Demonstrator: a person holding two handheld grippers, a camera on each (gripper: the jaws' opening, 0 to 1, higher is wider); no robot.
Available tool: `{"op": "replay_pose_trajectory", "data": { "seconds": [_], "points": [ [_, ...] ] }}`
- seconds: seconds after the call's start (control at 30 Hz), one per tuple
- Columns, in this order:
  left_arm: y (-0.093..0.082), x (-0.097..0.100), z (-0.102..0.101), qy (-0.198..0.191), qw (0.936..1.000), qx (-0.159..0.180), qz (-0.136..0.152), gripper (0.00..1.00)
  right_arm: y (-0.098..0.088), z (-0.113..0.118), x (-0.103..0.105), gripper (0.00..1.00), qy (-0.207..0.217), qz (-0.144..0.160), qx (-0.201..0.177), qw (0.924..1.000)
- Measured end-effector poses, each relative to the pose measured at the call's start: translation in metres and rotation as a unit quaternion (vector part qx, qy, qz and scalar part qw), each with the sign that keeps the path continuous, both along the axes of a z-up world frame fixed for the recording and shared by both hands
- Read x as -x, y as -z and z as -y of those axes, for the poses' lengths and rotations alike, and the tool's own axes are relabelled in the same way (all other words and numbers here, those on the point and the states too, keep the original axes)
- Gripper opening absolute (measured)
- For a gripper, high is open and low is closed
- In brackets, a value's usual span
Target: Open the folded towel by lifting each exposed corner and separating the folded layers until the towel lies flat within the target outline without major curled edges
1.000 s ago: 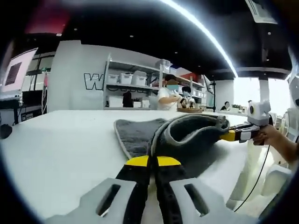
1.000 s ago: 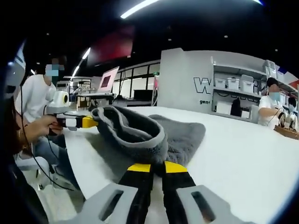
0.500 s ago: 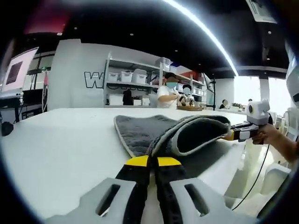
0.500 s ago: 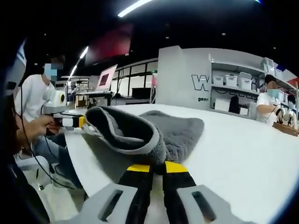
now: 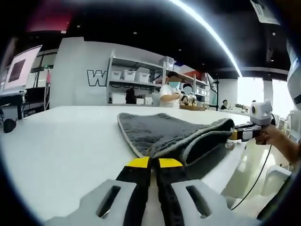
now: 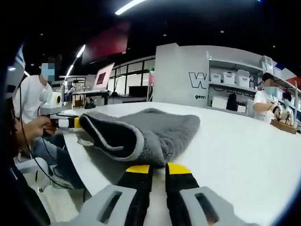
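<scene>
Both tongs are clamped on the grey towel [image 5: 174, 134], one at each end of its near edge. My left tongs [image 5: 150, 162] have their yellow-tipped jaws pressed together with a towel corner pinched between them, right at the bottom middle of the left gripper view. My right tongs [image 6: 153, 168] do the same in the right gripper view, jaws together on the other corner, where the pale trimmed hem curls over just above the tips.

From the left gripper view I can see the right tongs coming in from the right side, yellow tip against the far end of the lifted fold, with a hand [image 5: 273, 136] around the handle. From the right gripper view the left tongs [image 6: 75, 123] show at the left edge, tip at the towel, also held by a hand [image 6: 37, 127].

Between the two grips the top layer of the towel is raised off the white table [image 5: 61, 141] and sags in a loose pocket, so the fold gapes open toward me. The lower layer lies flat on the table and spreads away from the tongs. The towel sits near the table's edge on my side.

Behind the table I see a shelf with white bins [image 5: 129, 75] and a person in a white shirt [image 5: 169, 94]
</scene>
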State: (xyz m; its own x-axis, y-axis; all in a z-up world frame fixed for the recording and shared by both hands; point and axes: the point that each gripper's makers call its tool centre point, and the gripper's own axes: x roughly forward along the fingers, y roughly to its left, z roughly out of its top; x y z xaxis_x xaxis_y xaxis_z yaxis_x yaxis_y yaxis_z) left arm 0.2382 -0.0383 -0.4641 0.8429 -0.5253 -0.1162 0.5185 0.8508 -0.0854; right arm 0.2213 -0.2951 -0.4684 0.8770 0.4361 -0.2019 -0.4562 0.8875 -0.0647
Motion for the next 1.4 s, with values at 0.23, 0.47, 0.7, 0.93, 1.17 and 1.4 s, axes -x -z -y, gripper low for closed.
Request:
{"op": "replay_pose_trajectory", "data": {
  "seconds": [0.23, 0.47, 0.7, 0.93, 1.17, 1.4],
  "points": [
    [-0.003, 0.001, -0.01, -0.008, 0.9999, 0.008, 0.0, 0.02, -0.01, 0.021, -0.001, 0.0, 0.04, 0.018, -0.006, 0.999],
    [-0.003, 0.002, -0.011, -0.011, 0.9999, 0.01, 0.0, 0.02, -0.017, 0.022, -0.001, 0.0, 0.038, 0.025, -0.005, 0.9989],
    [-0.001, 0.008, -0.018, -0.015, 0.9999, -0.002, -0.004, 0.0, -0.017, 0.018, -0.002, 0.0, 0.034, 0.027, -0.008, 0.999],
    [-0.013, 0.01, -0.023, -0.014, 0.9991, 0.04, -0.006, 0.0, -0.021, 0.015, -0.004, 0.0, 0.028, 0.029, -0.007, 0.9992],
    [-0.02, 0.012, -0.02, -0.005, 0.9976, 0.068, -0.012, 0.0, -0.03, 0.012, -0.005, 0.0, 0.02, 0.034, 0.0, 0.9992],
    [-0.022, 0.013, -0.022, -0.006, 0.9977, 0.067, -0.007, 0.09, -0.043, 0.011, -0.007, 0.04, 0.011, 0.043, 0.01, 0.999]
  ]
}}
